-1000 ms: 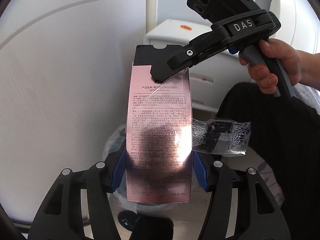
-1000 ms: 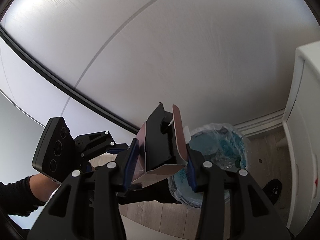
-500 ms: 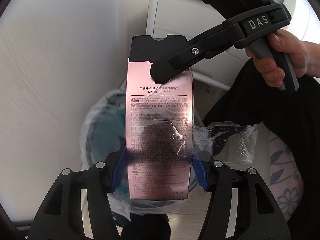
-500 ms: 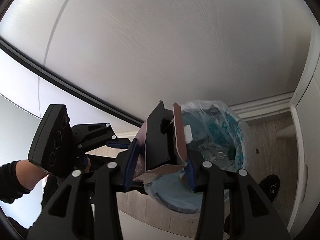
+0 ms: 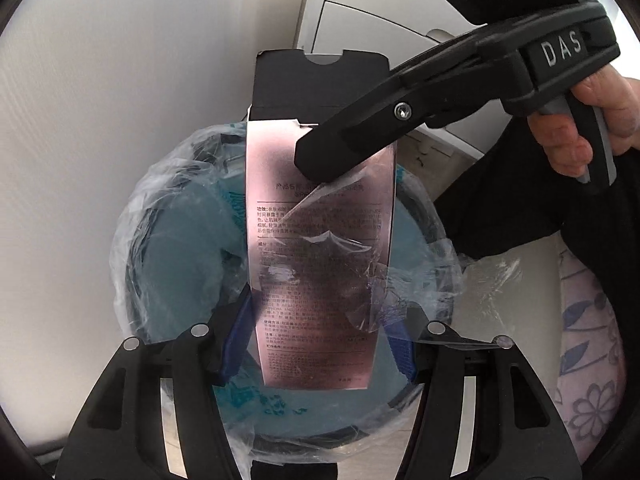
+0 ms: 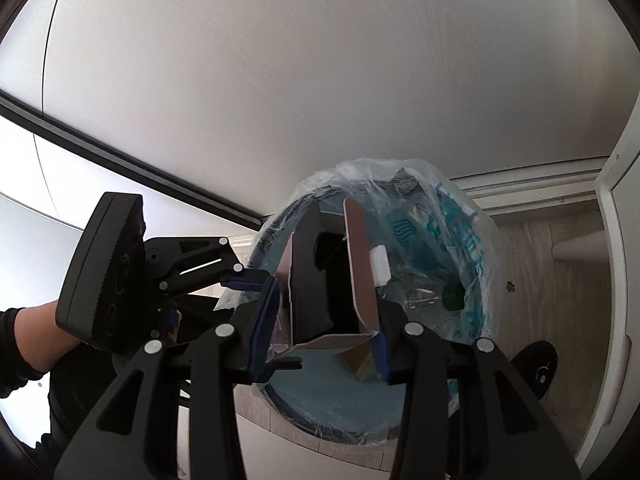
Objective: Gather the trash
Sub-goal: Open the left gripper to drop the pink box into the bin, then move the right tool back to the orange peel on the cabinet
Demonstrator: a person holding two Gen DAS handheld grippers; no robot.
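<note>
Pink carton held by both grippers above the lined bin

The left gripper [image 5: 320, 344] clamps the lower end of a pink carton [image 5: 316, 264] between its blue pads, and the right gripper [image 6: 320, 320] grips the carton's far end, where a black flap stands open. In the left wrist view the right gripper's black finger lies across the printed pink face near the top, a hand [image 5: 592, 128] on its handle. A strip of clear plastic film [image 5: 420, 280] clings to the carton's right side and trails off it. Right beneath the carton sits a round trash bin [image 6: 468, 248] lined with a clear bag with teal print; some scraps lie inside. The bin stands on a pale wood floor [image 6: 536, 280] beside a white cabinet [image 6: 620, 200] and a white wall panel [image 6: 320, 80].
</note>
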